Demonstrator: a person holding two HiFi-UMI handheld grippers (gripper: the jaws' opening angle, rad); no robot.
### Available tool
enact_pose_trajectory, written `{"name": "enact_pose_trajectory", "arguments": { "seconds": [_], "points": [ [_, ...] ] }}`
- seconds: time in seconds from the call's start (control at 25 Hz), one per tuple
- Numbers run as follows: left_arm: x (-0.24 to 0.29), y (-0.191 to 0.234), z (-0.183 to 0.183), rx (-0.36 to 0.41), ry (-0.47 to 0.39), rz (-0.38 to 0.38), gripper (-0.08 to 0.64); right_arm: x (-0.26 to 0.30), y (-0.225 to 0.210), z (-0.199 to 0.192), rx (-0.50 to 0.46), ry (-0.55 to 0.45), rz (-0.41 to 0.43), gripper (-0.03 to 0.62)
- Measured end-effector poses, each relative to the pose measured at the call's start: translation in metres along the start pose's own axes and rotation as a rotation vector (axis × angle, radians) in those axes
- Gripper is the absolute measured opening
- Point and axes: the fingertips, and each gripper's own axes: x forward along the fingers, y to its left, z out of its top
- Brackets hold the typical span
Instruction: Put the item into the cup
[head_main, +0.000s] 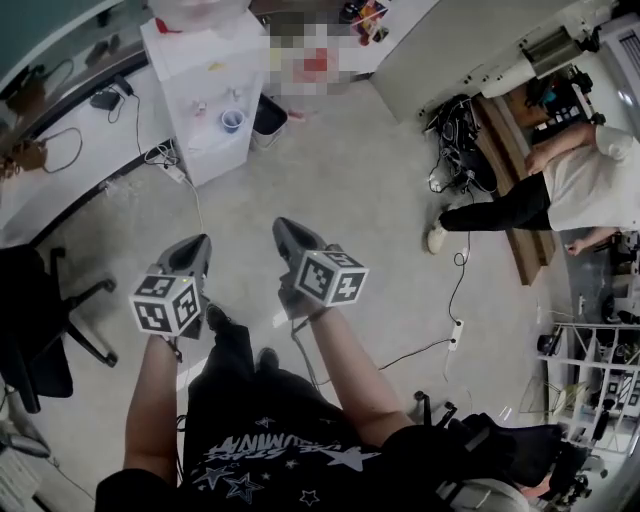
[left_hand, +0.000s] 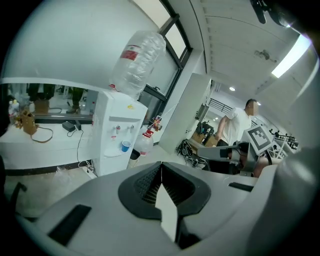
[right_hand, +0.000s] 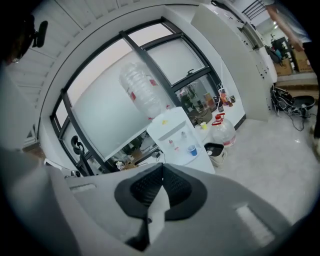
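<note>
Your left gripper (head_main: 193, 248) and right gripper (head_main: 287, 234) each have their jaws pressed together on nothing, the ribbed black pads (left_hand: 145, 184) meeting, side by side over the pale floor (head_main: 350, 170). Well ahead stands a boxy white water dispenser (head_main: 205, 95) topped by 1 clear upturned bottle (left_hand: 137, 62). The small blue cup (head_main: 232, 121) sits on its tray. Tangled cables (head_main: 455, 135) and 1 person (head_main: 585, 185) are off to your right.

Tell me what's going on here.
Someone stands on the floor holding the left gripper and the right gripper, both aimed at a dispenser some way ahead. Each gripper's jaws are together with nothing between them. A blue cup sits on the dispenser's tray. No item for the cup has been picked up yet. Off to the right is another person.
</note>
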Motion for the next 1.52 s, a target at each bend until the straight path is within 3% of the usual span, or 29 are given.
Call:
{"name": "enact_pose_trajectory", "arguments": {
  "seconds": [0.64,1.2,1.52],
  "points": [
    [-0.071,-0.113,-0.01,0.063,-0.101,-0.016,0.008,-0.125,0.055,-0.016,-0.08,-0.008,0.119,0.0],
    [-0.134,-0.166,-0.034,0.102,-0.153,-0.032,0.008,-0.196,0.09,-0.037,-0.129,-0.041,0.141,0.0],
    [-0.145,-0.201,-0.035,0.135,-0.166,-0.038,0.008,-0.225,0.094,-0.026,-0.161,-0.056,0.157,0.0]
  ]
}}
